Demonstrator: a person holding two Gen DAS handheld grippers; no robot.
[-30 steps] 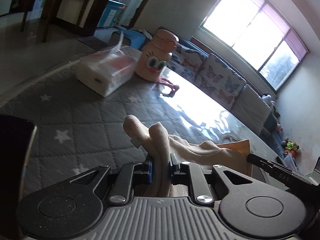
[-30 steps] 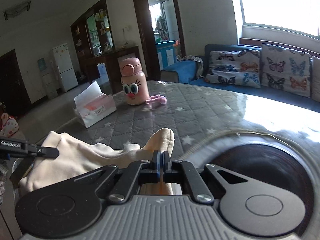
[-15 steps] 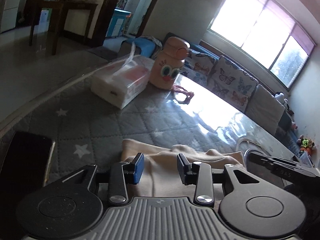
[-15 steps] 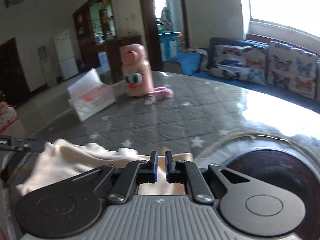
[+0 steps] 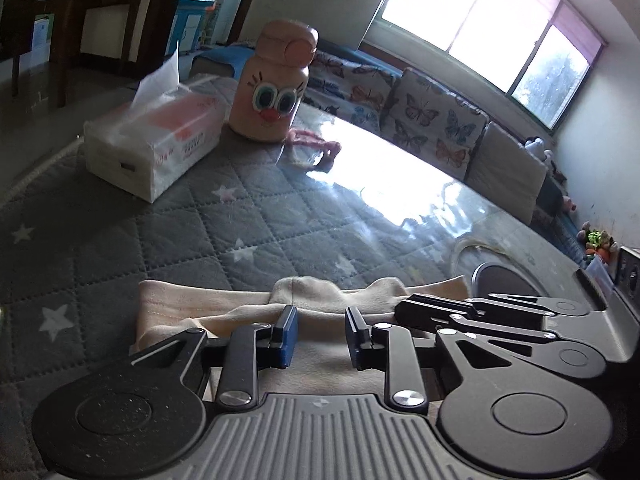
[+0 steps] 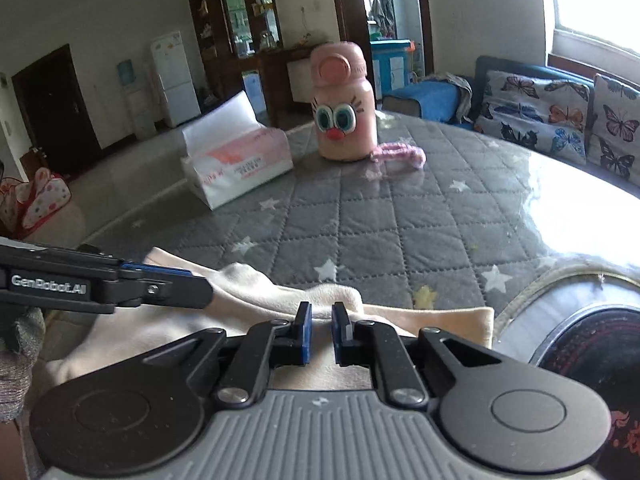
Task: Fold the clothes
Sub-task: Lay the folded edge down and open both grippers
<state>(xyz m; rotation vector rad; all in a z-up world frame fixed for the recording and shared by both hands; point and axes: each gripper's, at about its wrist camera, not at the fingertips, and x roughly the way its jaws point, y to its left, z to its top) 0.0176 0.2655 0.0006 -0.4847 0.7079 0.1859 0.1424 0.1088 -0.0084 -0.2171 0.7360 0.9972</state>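
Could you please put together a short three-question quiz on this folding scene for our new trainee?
1. True or false: the left gripper is clamped on the cream garment.
2. What stands nearest the pink bottle: A tissue pack, B fridge, C butterfly cushion?
3. Which surface does the garment lie on?

Key: 1 false, its jaws stand apart with nothing pinched. 2 A. 3 The grey quilted star-print table cover.
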